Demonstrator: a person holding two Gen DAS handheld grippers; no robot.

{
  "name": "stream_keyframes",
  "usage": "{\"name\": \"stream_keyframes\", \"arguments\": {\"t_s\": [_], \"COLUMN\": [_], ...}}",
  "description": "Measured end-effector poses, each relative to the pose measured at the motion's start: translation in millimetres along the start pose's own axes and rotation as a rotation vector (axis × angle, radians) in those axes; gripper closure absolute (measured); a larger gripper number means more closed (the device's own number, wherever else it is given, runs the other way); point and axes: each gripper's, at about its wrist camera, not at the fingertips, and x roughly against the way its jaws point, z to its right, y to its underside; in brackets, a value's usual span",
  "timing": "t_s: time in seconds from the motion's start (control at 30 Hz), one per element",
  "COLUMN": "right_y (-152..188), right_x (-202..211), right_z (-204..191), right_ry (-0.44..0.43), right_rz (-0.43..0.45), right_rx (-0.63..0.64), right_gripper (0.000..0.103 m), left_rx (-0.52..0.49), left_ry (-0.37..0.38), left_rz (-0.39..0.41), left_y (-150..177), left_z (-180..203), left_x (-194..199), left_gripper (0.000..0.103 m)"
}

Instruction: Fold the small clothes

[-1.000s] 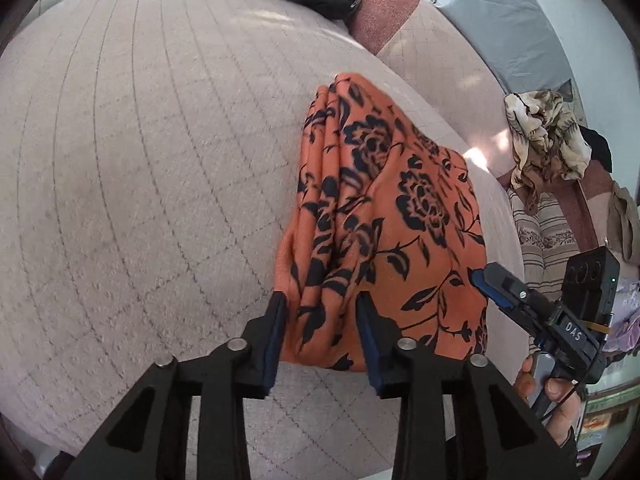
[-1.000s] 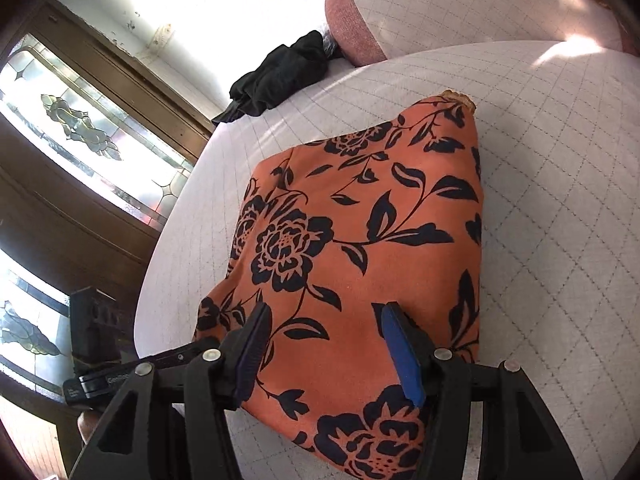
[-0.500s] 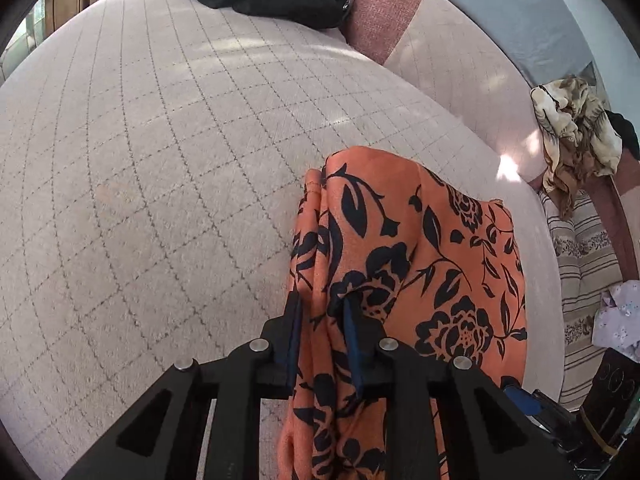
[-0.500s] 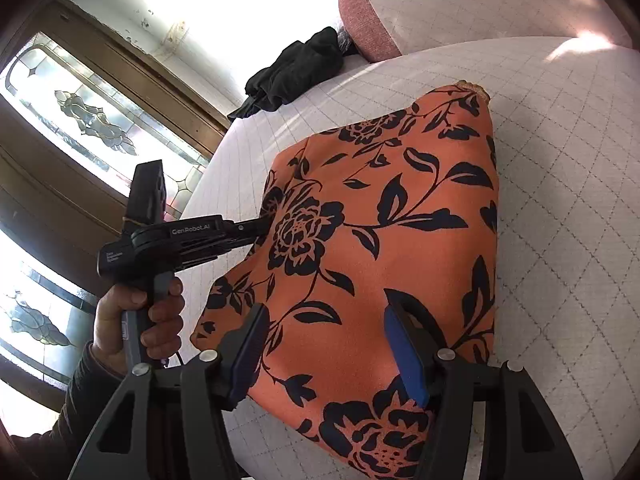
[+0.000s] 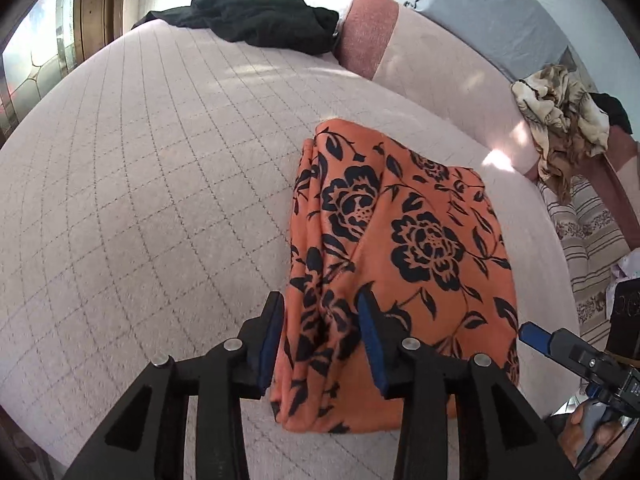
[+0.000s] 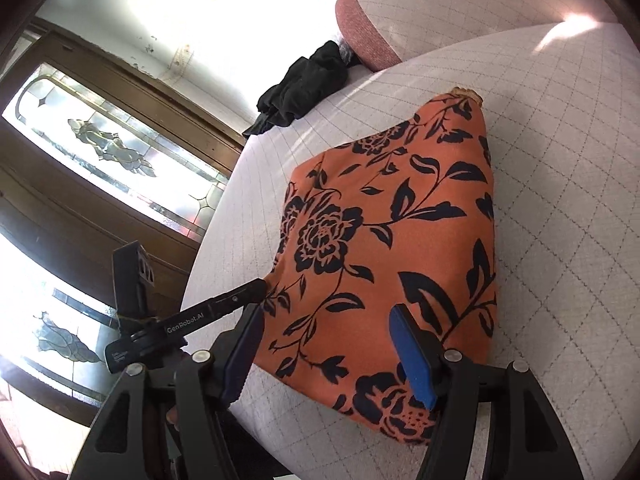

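- The orange floral cloth [image 5: 404, 248] lies folded on the quilted pink bed [image 5: 160, 184], near its front edge, with a bunched fold along the cloth's left side.
- The left gripper [image 5: 320, 340] hangs over the cloth's near left corner; its jaws have just been opening and now stand released, the bunched fold between them but not pinched.
- The right gripper [image 6: 328, 352] hovers over the cloth's near edge; its jaws have just been opening and stand wide, blue pads [image 6: 412, 356] clear of the fabric.
- In the right view, the left gripper's tip sits at the cloth's left edge.
- A black garment [image 5: 256, 24] lies at the bed's far end, well apart from the cloth, beside a pink bolster [image 5: 368, 32].
- A beige patterned cloth [image 5: 560, 116] is heaped off to the right.
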Motion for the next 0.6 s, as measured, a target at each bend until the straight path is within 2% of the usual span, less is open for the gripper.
{"name": "stream_keyframes", "arguments": {"t_s": [0.1,0.2,0.23,0.3,0.43,0.53,0.6], "right_y": [15,31,35,40,40,43,47], "right_x": [8,4,2,1,18,10,-2], "right_z": [0,9,13,18,9,17,31], "right_ry": [-0.012,-0.018,-0.021,-0.021,-0.044,-0.061,-0.034], "right_rz": [-0.002,-0.030,-0.044,-0.054,-0.013,-0.041,-0.089], "right_rx": [-0.019,-0.063,-0.081,-0.107,-0.093,-0.129,-0.176], "right_gripper": [0.033,0.033,0.033,0.033,0.031,0.029,0.029], "left_rx": [-0.028,0.015,0.042,0.082,0.036,0.059,0.093], "left_ry": [-0.010,-0.044,-0.023,-0.002,0.005,-0.038,-0.015], "left_rz": [-0.005,-0.094,-0.101,-0.085,-0.023,-0.083,-0.092], "left_y": [17,32,36,38,41,44,46], "left_z": [4,-12,-19,-25,-19,-26,-31], "left_x": [6,-14,-18,-9,13,-3,-3], "left_gripper": [0.064,0.061,0.061,0.061,0.061,0.060,0.058]}}
